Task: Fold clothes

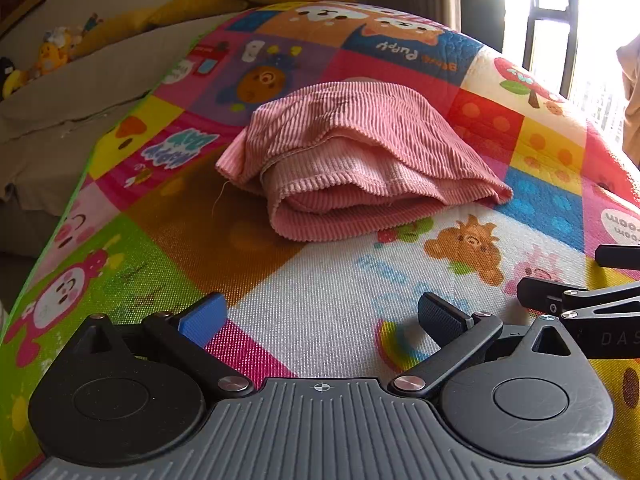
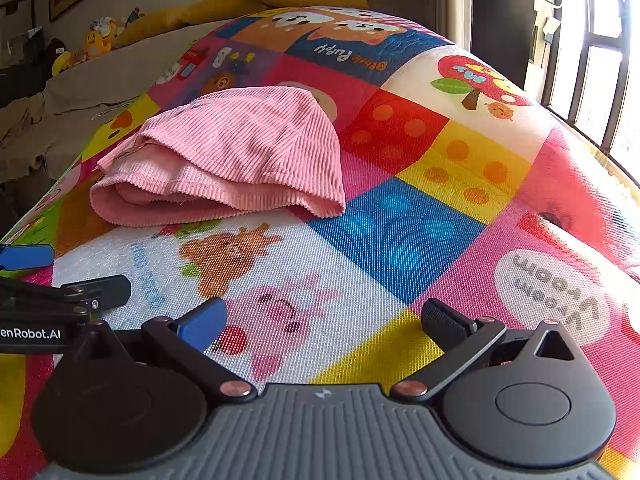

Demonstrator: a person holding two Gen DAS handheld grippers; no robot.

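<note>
Your left tongs and right tongs are both spread and empty, held low over the mat just short of the garment. It lies folded in layers mid-mat, its open edges facing you, probably so you can check or tidy the fold.

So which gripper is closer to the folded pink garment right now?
Left, slightly. The left gripper sits almost straight before the pink garment; the right gripper is off to its right. Both open, neither touching.
</note>
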